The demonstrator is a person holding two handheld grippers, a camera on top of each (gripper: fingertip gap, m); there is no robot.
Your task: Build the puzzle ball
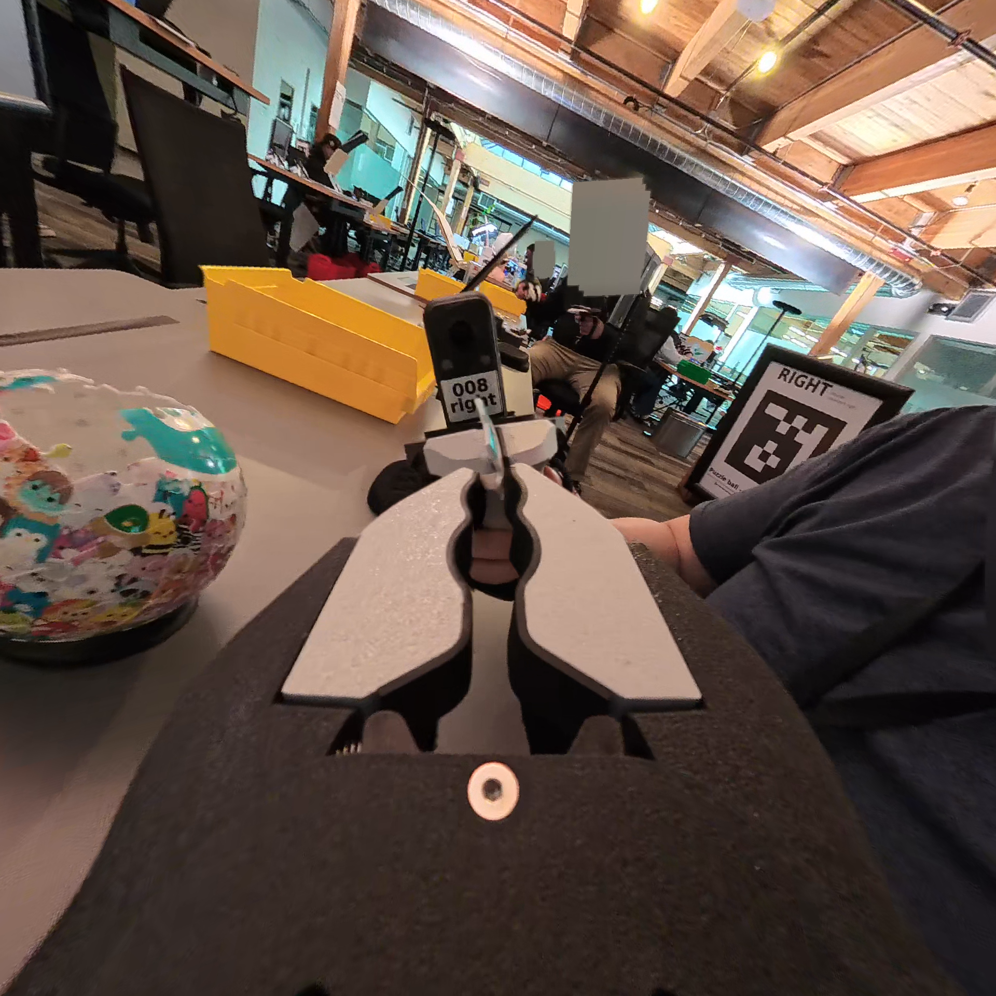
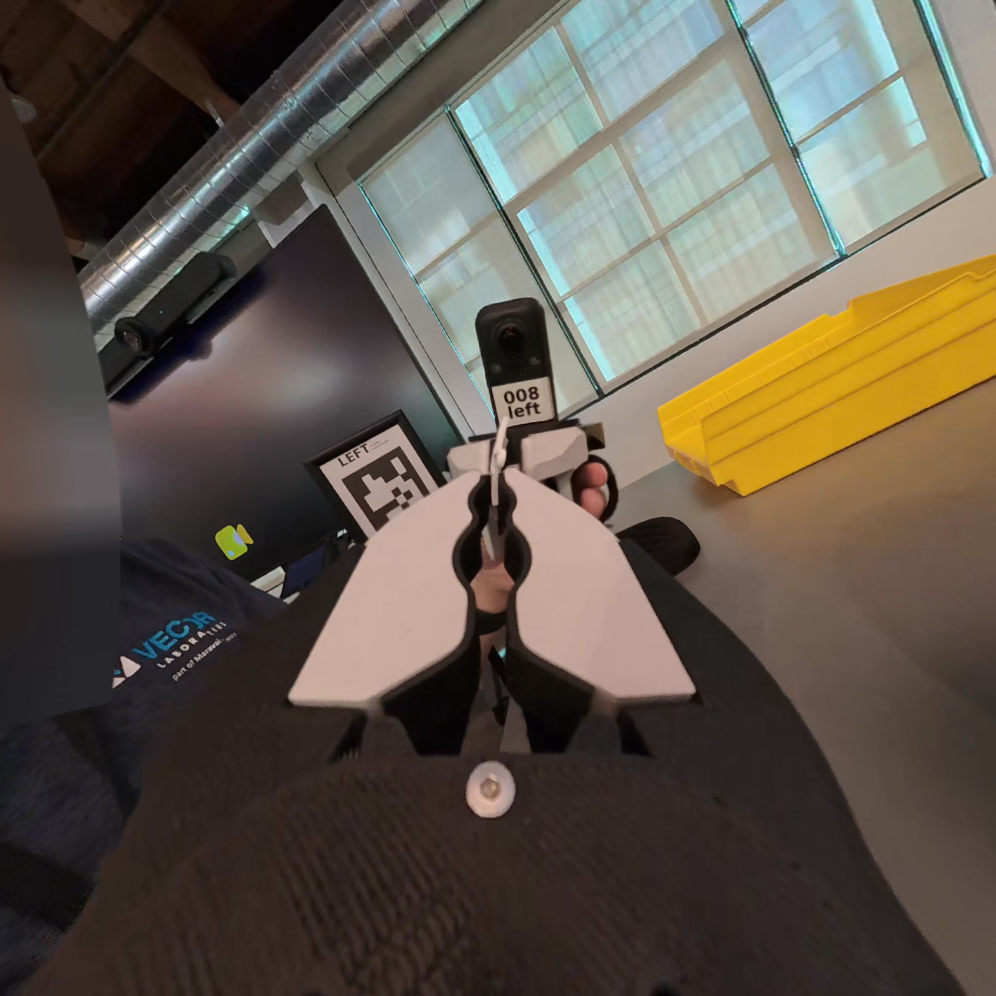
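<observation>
Facing each other tip to tip, the two grippers meet above a grey table (image 1: 302, 447), with a thin puzzle piece (image 1: 493, 458) caught edge-on between them. In the left wrist view, the left gripper (image 1: 495, 488) has its white fingers (image 1: 399, 582) drawn narrow, and the piece stands up out of their tips. Just beyond it sits the right gripper (image 1: 493, 444), also pinched close around the same piece. The right wrist view mirrors this: the right gripper's (image 2: 497, 485) fingers (image 2: 593, 587) are narrow, the pale piece (image 2: 498, 458) rises from between them, and the left gripper (image 2: 504, 450) meets it from the far side. Which gripper actually bears the piece cannot be told for sure; both seem to touch it.

The ball (image 1: 97, 506), a glossy sphere printed with colourful cartoon creatures, rests on a dark stand (image 1: 108, 644) on the table. It lies well to the left of the grippers and somewhat nearer the left camera. It looks mostly built, though its top is cut off by the frame edge. A yellow bin (image 1: 318, 345) sits on the table beyond the ball, to its right.

This looks like a handover or re-gripping of a piece. Next, one gripper would need to let go while the other keeps hold, then carry the piece left to the ball and line it up with a gap.
</observation>
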